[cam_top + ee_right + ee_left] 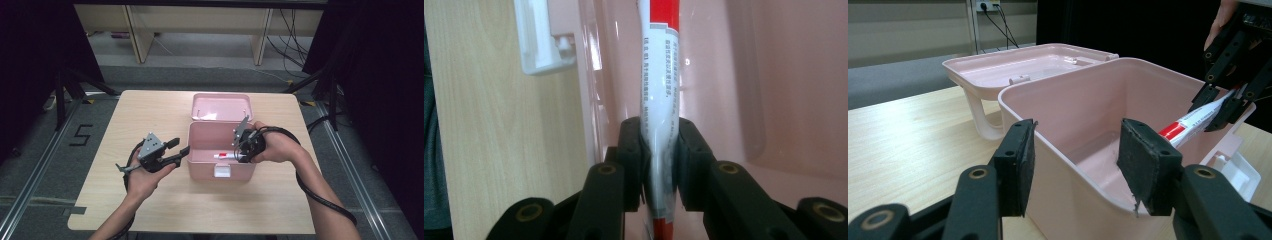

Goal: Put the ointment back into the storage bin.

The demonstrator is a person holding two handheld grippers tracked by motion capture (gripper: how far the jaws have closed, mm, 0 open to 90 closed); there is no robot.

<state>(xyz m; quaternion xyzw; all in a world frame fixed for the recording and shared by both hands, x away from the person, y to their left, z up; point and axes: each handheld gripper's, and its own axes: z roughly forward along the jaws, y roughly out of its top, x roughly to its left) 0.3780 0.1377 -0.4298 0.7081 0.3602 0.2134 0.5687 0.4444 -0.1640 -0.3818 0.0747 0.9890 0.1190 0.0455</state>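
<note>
Black "5" on the floor [81,135]

The table [150,200] has a pale wood-grain top with a smooth, matt finish. The box [1083,100] is pink plastic, smooth and slightly glossy, its inner walls catching soft highlights; its opened lid [1013,70] is the same plastic, and the latch [541,45] on its front is white glossy plastic. The tube [661,100] looks like soft laminated plastic, glossy white with red bands and fine print. The left gripper [1075,155] has matt black plastic links with brass-coloured rivets, and its pads [1140,160] are rough, dark, perhaps rubber or foam, frayed at one corner. The right gripper [659,165] shows the same matt black finish. The floor [45,150] looks like dull grey carpet.
</note>
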